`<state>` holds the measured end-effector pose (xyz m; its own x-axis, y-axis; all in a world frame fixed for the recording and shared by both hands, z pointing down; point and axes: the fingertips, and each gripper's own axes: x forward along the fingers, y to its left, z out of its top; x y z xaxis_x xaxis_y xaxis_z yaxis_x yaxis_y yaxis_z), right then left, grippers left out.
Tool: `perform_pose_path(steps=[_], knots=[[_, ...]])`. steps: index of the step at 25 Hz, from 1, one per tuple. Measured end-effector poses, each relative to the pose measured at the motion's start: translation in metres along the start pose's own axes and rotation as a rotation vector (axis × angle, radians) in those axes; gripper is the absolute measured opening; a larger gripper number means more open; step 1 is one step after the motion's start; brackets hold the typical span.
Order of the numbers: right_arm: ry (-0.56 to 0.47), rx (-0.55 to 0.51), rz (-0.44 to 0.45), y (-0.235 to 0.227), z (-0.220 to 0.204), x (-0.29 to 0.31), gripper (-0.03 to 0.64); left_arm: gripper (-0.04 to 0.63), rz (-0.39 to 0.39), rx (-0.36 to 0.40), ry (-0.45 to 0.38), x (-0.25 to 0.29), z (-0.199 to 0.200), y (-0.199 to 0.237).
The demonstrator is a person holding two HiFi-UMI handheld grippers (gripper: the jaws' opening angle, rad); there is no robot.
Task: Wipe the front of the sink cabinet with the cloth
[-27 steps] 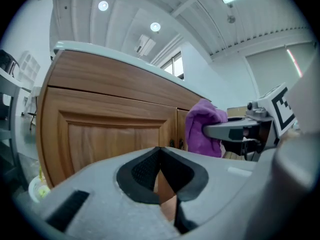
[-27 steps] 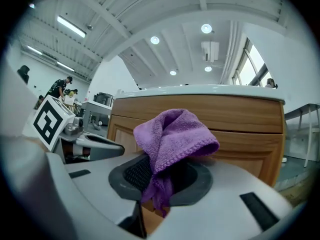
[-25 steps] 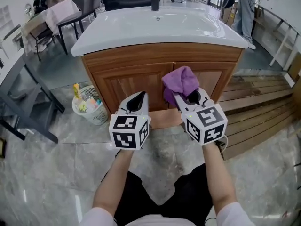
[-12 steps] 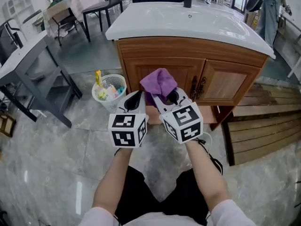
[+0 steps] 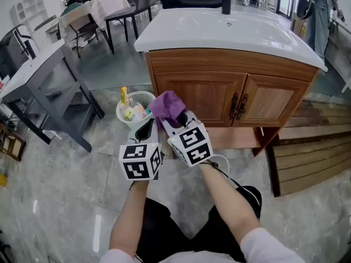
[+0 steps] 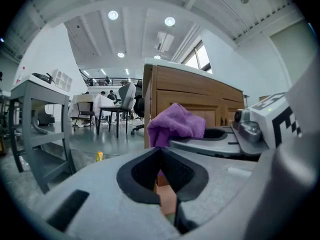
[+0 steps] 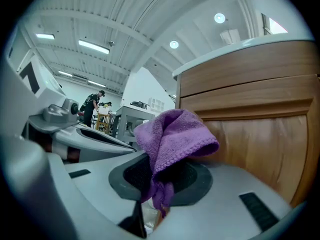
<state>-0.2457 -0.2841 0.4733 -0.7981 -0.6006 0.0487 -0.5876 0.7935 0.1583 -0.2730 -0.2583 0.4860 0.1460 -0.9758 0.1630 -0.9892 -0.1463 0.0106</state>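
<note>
**Cloth carried to the left edge of the cabinet front**

Across the last second the purple cloth has travelled leftward along the sink cabinet, from the seam between the two doors, over the left door, to the cabinet's left corner. The right gripper is clamped on the cloth, a fold of which hangs down between its jaws. In the right gripper view the bunched cloth sits just beside the wood panel; whether it touches cannot be told. The left gripper rides alongside with its jaws pressed together on nothing. A wastebasket stands on the floor just left of the cabinet. The stroke appears to have reached its left limit. The right door and the upper rail probably still need a pass.
</note>
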Motion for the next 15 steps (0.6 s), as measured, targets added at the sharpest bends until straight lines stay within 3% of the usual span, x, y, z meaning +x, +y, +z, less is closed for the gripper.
perform_pose_path(steps=[15], knots=[[0.078,-0.045,-0.091,-0.048,-0.004,-0.036,0.072,0.005,-0.095,0.019,-0.018,0.021,0.011,-0.045]])
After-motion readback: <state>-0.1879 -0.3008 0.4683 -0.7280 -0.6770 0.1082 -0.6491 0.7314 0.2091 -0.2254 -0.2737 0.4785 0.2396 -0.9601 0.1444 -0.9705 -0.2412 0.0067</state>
